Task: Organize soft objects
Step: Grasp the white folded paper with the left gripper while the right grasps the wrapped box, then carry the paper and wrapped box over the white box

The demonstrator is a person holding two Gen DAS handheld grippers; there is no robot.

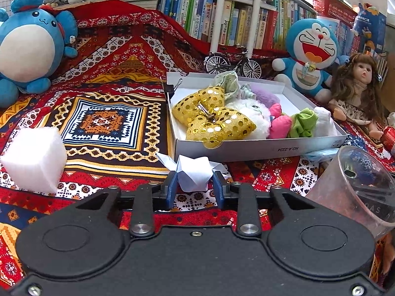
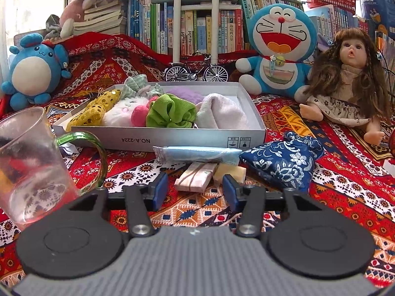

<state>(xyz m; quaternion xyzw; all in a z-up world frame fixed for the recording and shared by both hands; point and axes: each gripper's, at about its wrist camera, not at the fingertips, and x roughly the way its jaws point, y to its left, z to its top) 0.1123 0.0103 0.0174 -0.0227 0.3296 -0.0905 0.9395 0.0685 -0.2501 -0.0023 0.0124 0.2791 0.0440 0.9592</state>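
Observation:
A white cardboard box holds a gold sequin bow, a white plush, a green scrunchie and a pale folded cloth. My left gripper is closed on a white folded paper piece just in front of the box. A white foam block lies to its left. My right gripper is open and empty above a small striped packet. A blue floral pouch lies to its right.
A glass mug with a green handle stands between the grippers. A wrapped blue item lies against the box front. A Doraemon plush, a doll, a blue round plush, a model bicycle and bookshelves line the back.

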